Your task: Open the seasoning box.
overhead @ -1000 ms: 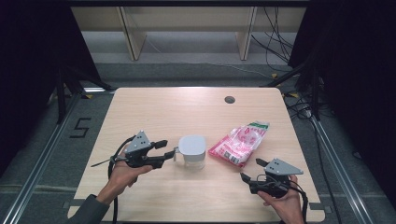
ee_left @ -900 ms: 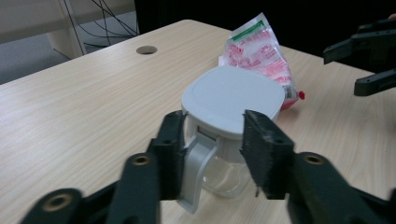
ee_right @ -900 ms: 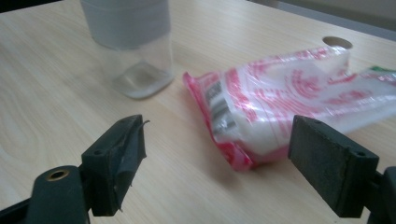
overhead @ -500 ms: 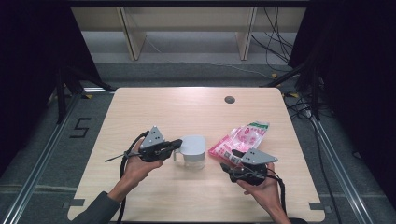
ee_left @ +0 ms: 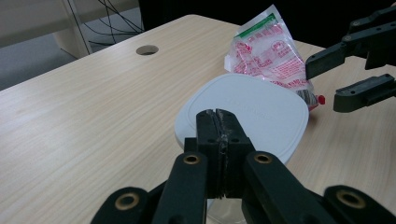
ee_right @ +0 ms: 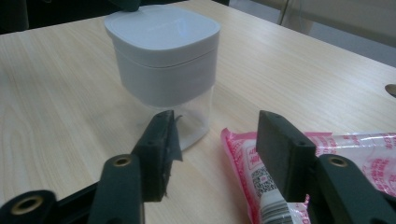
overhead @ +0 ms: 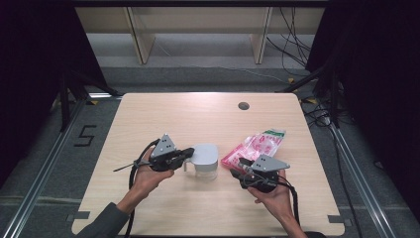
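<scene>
Both grippers now nearer: left gripper clenched beside jar, right gripper closing, still released, astride pouch; square it first

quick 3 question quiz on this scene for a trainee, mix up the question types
1. True or false: the left gripper has its fingers spread wide apart.
2. Which thing lies nearest the right gripper? A) the pink packet B) the round hole in the table C) the floor mark shaped like a 5
3. What colour is the lid of the container?

Key:
1. False. The fingers are shut together, reaching over the near edge of the lid; what they grip is hidden.
2. A. The packet's end lies just beyond the right gripper's fingers, which have just been closing and do not press on it yet.
3. White, over a clear lower body.
</scene>
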The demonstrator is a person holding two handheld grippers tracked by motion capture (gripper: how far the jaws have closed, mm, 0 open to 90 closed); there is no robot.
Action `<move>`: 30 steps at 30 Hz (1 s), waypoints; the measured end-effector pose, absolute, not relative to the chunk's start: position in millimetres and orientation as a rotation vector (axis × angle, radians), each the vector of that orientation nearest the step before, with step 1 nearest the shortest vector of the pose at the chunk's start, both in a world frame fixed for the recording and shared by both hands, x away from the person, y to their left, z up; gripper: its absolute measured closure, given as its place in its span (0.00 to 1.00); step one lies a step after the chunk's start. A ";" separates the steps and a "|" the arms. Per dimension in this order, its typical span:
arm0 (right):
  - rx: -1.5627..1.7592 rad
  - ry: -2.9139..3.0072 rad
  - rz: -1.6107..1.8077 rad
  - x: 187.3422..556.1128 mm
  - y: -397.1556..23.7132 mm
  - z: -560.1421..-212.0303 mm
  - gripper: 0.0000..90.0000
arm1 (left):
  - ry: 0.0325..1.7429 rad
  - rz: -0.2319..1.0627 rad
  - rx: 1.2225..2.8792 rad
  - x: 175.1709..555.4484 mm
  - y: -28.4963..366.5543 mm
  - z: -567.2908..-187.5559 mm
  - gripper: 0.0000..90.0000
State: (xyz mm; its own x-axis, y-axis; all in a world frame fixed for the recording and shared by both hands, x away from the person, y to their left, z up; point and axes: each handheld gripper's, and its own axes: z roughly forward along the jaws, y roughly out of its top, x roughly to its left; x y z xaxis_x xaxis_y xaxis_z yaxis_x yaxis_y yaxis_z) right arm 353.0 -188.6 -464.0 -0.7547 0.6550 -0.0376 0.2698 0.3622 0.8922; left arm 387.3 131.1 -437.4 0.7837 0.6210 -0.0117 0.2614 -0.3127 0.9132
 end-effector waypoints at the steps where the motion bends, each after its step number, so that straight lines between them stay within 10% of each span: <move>1: 0.798 2.247 1.367 354.4 -187.5 -464.5 0.58 | 0.682 0.417 1.902 387.1 131.6 -437.1 0.98; 12: 0.731 2.239 1.400 365.3 -180.4 -462.1 0.85 | 0.662 0.418 1.896 387.8 133.1 -438.0 0.98; 30: 0.684 2.260 1.382 370.9 -165.4 -457.0 1.00 | 0.688 0.422 1.871 386.6 137.3 -440.1 0.98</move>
State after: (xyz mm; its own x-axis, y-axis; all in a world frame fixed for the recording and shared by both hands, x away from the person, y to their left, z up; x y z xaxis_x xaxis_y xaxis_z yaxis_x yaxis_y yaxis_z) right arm 370.9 -165.4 -457.0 -0.7987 0.5959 -0.0837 0.1969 0.3903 0.8994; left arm 386.6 137.3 -440.1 0.7728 0.6342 -0.0258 0.2645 -0.2849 0.9214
